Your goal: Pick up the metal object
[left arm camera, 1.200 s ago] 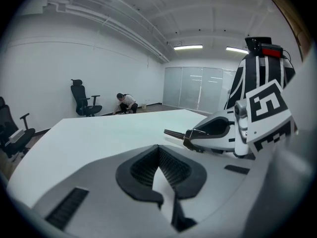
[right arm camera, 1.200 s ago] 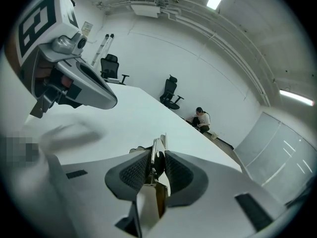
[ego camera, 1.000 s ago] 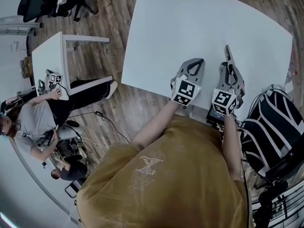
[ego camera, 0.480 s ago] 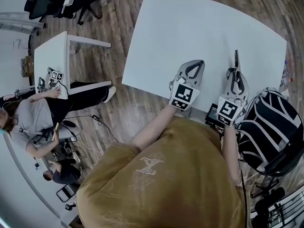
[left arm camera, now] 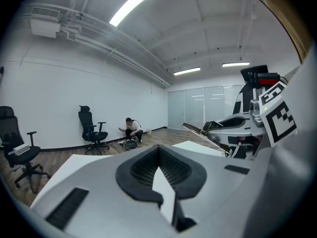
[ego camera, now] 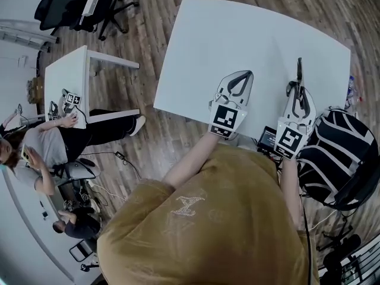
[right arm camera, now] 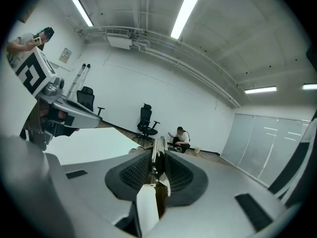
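The metal object (ego camera: 299, 69) is a thin flat strip that pokes out past the fingertips of my right gripper (ego camera: 298, 83), which is shut on it over the right side of the white table (ego camera: 237, 34). In the right gripper view the strip (right arm camera: 159, 158) stands on edge, pinched between the ribbed black pads (right arm camera: 136, 170). My left gripper (ego camera: 241, 74) is beside it near the table's front edge, shut with nothing between its jaws. In the left gripper view, beyond my left gripper (left arm camera: 159, 153), the strip (left arm camera: 198, 131) juts left from the right gripper.
A black-and-white striped backpack (ego camera: 335, 156) sits right of the table, and a dark device (ego camera: 267, 138) lies at the table's near edge. Left of it are a small white table (ego camera: 65, 79), a seated person (ego camera: 41, 150) and office chairs (ego camera: 68, 8).
My right gripper has shifted a little to the right with the metal strip, which now points straight away instead of slanting left. The left gripper has barely moved.
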Demonstrator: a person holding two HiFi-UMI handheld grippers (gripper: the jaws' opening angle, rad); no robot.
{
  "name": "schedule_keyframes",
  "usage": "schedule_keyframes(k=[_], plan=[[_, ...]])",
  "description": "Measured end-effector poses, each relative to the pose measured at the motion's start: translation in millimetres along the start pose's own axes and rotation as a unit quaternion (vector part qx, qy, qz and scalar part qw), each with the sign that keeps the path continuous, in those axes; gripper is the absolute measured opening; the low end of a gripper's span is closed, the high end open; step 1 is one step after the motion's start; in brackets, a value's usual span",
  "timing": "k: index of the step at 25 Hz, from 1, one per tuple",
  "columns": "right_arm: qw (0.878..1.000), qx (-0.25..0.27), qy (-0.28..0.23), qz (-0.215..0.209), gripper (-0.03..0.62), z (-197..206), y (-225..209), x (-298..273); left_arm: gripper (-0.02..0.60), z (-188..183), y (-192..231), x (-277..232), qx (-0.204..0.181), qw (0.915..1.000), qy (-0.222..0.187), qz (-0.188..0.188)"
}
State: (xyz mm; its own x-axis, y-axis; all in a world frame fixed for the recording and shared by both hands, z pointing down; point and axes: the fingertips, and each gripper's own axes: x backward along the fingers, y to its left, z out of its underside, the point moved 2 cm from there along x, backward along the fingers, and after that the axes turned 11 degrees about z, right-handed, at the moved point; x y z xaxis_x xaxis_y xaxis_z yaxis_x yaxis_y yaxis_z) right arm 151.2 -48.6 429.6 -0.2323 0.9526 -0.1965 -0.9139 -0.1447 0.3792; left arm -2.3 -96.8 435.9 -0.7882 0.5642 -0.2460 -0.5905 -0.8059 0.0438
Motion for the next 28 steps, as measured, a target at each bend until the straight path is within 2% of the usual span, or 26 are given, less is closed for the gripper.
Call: schedule_keyframes(k=[13,28], plan=[[0.996,-0.056,-0.061,0.043,0.095,-46,-42,21,0.003,-78,11,20,-0.021,0.9953,-0.09,-0.028],[0.989,-0.097,-0.09,0.068,0.095,-72,-66,32,0.003,-93,14,17,-0.015,0.9928,-0.115,-0.029]])
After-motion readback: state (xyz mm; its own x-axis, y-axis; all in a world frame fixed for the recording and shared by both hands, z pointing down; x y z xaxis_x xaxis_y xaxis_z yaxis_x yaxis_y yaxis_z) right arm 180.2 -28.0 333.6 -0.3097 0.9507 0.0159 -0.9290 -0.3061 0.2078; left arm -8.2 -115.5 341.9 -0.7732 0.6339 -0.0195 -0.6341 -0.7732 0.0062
